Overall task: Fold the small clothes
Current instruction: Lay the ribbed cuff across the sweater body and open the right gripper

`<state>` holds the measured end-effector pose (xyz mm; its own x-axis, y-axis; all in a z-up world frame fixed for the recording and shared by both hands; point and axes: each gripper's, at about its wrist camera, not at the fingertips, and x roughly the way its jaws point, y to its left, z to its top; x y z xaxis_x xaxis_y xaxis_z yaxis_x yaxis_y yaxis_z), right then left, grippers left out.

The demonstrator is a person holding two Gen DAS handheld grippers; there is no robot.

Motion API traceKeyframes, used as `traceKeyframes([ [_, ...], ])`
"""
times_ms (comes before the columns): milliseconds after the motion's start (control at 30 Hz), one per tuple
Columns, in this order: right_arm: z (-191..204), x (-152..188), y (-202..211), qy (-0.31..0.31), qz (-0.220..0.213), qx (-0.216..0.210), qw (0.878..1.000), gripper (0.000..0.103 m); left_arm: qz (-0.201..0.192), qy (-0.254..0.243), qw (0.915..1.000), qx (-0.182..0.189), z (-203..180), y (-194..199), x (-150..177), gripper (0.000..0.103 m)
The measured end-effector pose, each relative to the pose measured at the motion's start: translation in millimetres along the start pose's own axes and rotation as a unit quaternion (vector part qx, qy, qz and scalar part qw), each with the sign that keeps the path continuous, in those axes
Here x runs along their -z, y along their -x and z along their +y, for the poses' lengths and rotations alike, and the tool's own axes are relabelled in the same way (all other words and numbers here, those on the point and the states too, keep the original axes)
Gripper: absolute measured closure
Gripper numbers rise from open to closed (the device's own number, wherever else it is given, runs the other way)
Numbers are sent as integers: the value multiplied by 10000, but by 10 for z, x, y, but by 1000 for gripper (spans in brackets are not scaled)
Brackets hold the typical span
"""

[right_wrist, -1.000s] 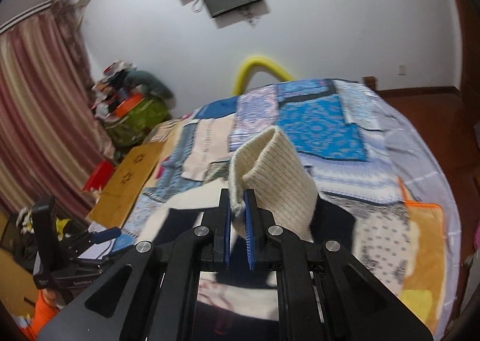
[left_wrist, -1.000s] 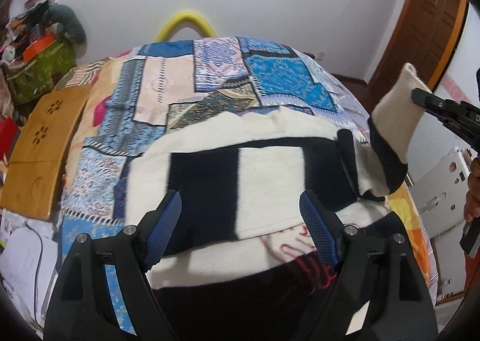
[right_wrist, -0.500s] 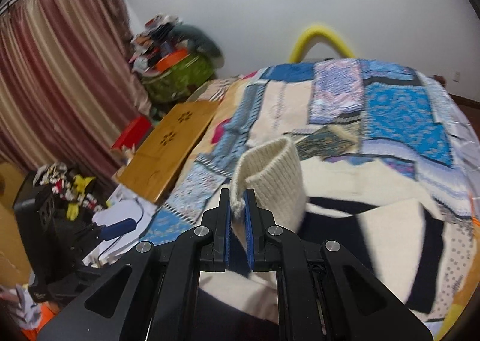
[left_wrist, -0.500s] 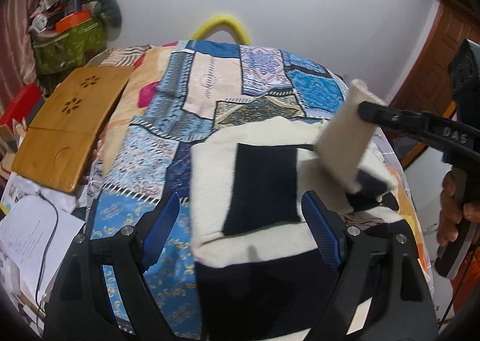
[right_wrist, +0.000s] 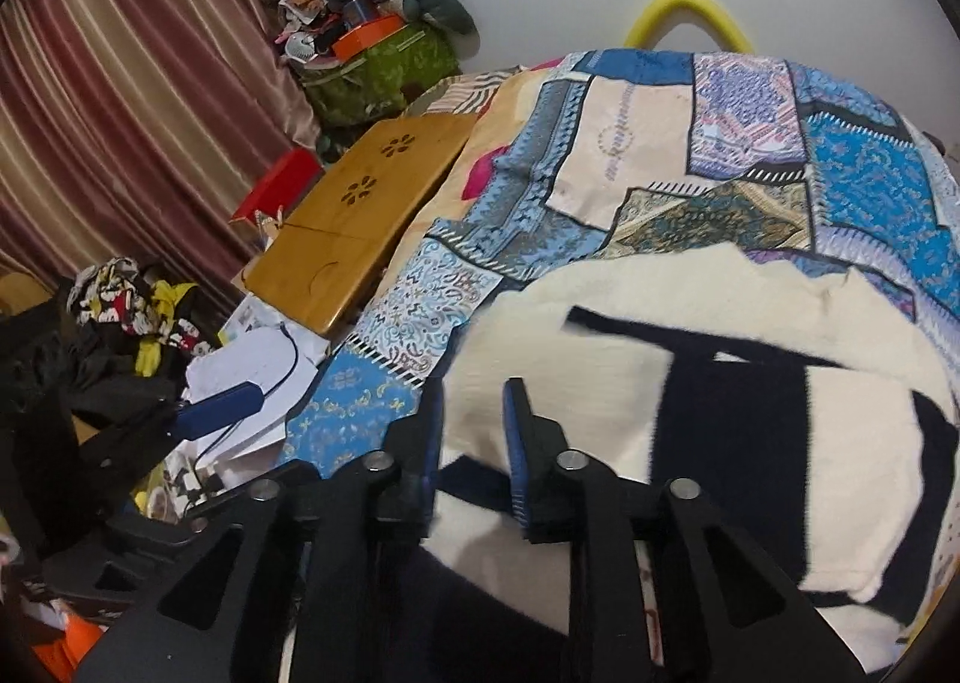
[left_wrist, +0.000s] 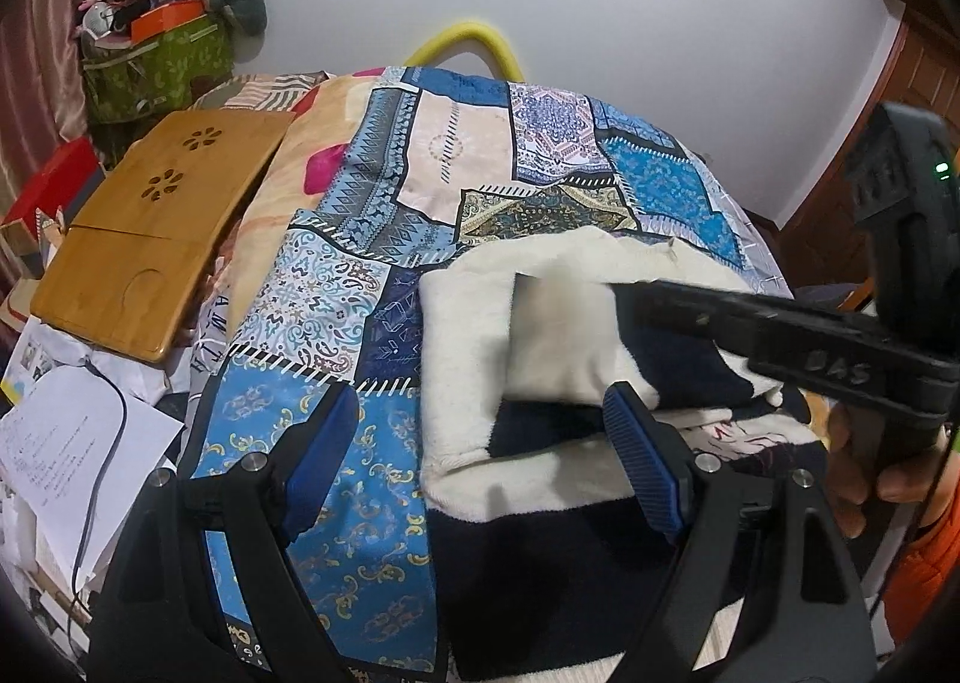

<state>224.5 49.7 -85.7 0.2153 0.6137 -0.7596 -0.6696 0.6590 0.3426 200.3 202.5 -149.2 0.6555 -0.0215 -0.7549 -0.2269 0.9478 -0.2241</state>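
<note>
A cream and navy knit sweater (left_wrist: 468, 359) lies on the patchwork bedspread (left_wrist: 336, 287); it also shows in the right wrist view (right_wrist: 750, 383). Its cream sleeve (left_wrist: 558, 341) is folded across the body. My right gripper (right_wrist: 474, 431) is open just above the sleeve, jaws apart and empty; its arm (left_wrist: 780, 329) crosses the left wrist view from the right. My left gripper (left_wrist: 486, 449) is open and empty, hovering over the sweater's near left edge.
A wooden lap tray (left_wrist: 162, 227) lies left of the bed, with papers and a cable (left_wrist: 72, 431) below it. A green bag of clutter (left_wrist: 156, 59) stands at the back left. A curtain (right_wrist: 120, 101) and a clothes pile (right_wrist: 126, 317) are at the left.
My right gripper carried the cream sleeve leftward across the sweater, lowered it onto the body and opened, letting it go. My left gripper shifted left, staying open.
</note>
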Motion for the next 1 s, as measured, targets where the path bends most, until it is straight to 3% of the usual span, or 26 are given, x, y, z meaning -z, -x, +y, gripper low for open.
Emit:
traceKeyframes([
  [233, -186, -16, 445, 36, -428, 165, 9989, 71, -54, -201, 9998, 3, -189, -71, -71, 19],
  [367, -400, 34, 730, 57, -625, 522, 9967, 65, 86, -158, 9998, 99, -265, -215, -136, 19],
  [567, -843, 187, 1115, 49, -777, 1191, 9898, 60, 658, 413, 9968, 185, -186, -672, -224, 19],
  [800, -1503, 486, 1339, -406, -684, 1713, 9820, 60, 1193, 1118, 9857, 419, -44, -1063, -173, 23],
  [1000, -1922, 763, 1436, -882, -626, 1726, 9790, 60, 1468, 1306, 9798, 364, -40, -1283, -173, 32],
])
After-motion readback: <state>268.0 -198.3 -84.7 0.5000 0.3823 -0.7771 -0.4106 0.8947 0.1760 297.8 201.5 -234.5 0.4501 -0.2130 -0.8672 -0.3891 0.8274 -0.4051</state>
